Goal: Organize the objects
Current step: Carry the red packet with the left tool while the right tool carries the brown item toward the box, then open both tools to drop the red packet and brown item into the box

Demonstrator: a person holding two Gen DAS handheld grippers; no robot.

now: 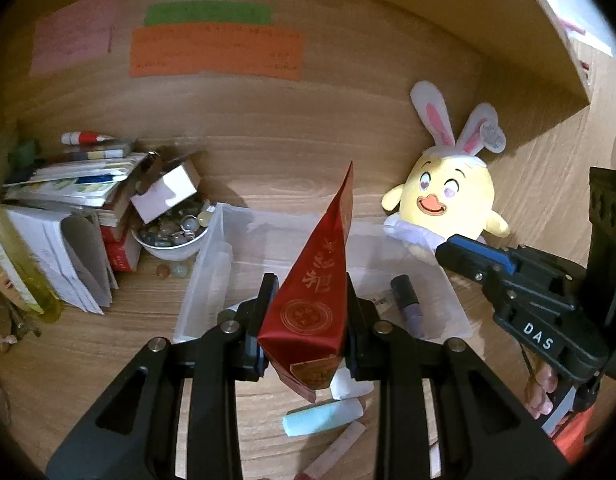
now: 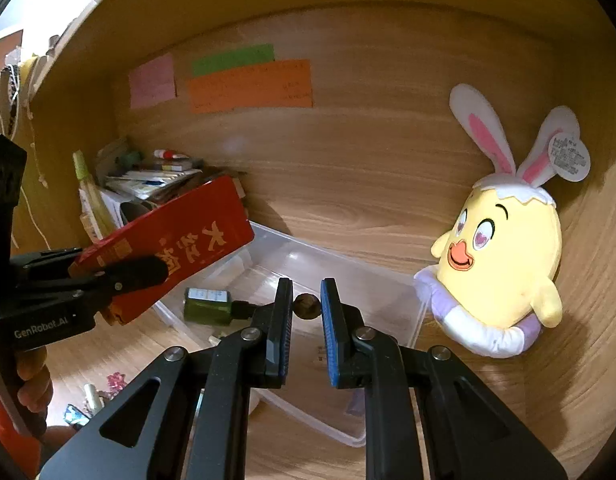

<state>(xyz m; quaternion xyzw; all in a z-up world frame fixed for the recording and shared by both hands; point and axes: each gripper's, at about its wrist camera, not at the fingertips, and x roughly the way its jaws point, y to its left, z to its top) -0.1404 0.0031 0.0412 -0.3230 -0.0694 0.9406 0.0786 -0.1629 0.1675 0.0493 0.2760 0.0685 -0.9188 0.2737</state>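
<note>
Right, you are working inside a wooden nook, with its back panel [image 1: 308,140] ahead of you and the wooden desk top [image 1: 108,340] below. A clear plastic bin [image 1: 212,264] sits on that desk top in the middle, its far side near the back panel. To the right of the bin a yellow chick plush [image 2: 503,256] with rabbit ears leans against the wood, touching the bin's right end. Off to the left a stack of books and papers [image 1: 68,184] is piled in the corner. On the back panel above are an orange note [image 1: 216,50], a pink note [image 1: 74,42] to its left and a green note [image 1: 208,13] along its top edge.

Your left gripper [image 1: 309,282] has its jaws clamped on a red packet [image 1: 327,240] printed with gold characters. The packet is tilted, its narrow end pointing up and away, and you are holding it over the near left part of the bin.

A white bowl [image 1: 172,250] full of beads and trinkets stands between the book stack and the bin's left wall. Inside the bin, at its left end, a small green bottle [image 2: 208,306] lies on its side. Nearer to you on the desk top lies a pale blue chalk stick [image 1: 323,416], with other chalk pieces just beside it.

Your right gripper [image 2: 307,286] has its jaws drawn in on a small brown ball [image 2: 308,306], pinched at the very tips, and it sits over the bin in the right wrist view.
</note>
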